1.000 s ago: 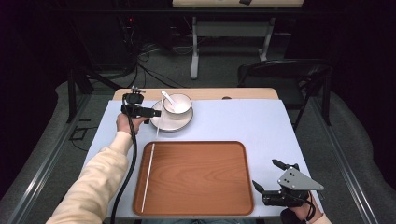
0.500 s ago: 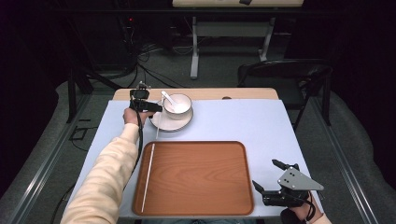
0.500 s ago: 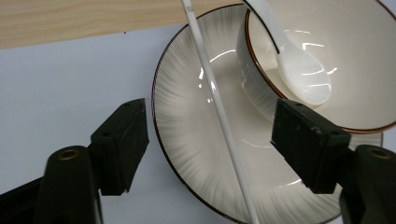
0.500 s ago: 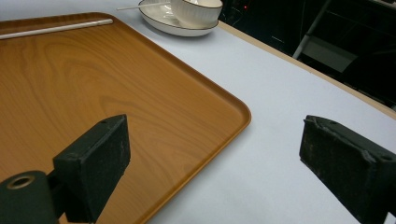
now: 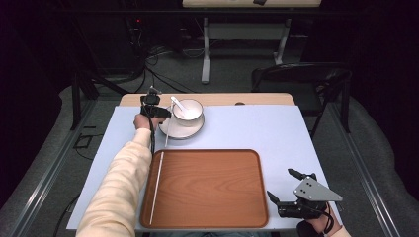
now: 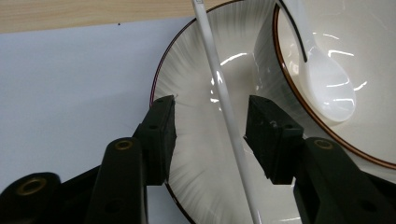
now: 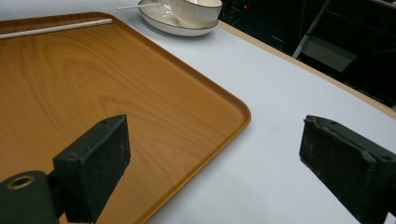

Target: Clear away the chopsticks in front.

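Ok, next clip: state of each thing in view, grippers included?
Left gripper: fingers have just been closing around the chopstick on the plate, not yet pinching it.
Right gripper: open, holds nothing, right of the tray.
Chopstick: lies across the plate rim.
Second chopstick: flat in the tray, left edge.
Plate: on the table, bowl on it.
Bowl: upright, spoon inside.
Spoon: rests in the bowl.
Tray: on the table.

The left tool point(image 6: 211, 140) has reached the plate point(image 6: 196, 154), jaws closing around the white chopstick point(image 6: 224, 100) (not yet pinched).
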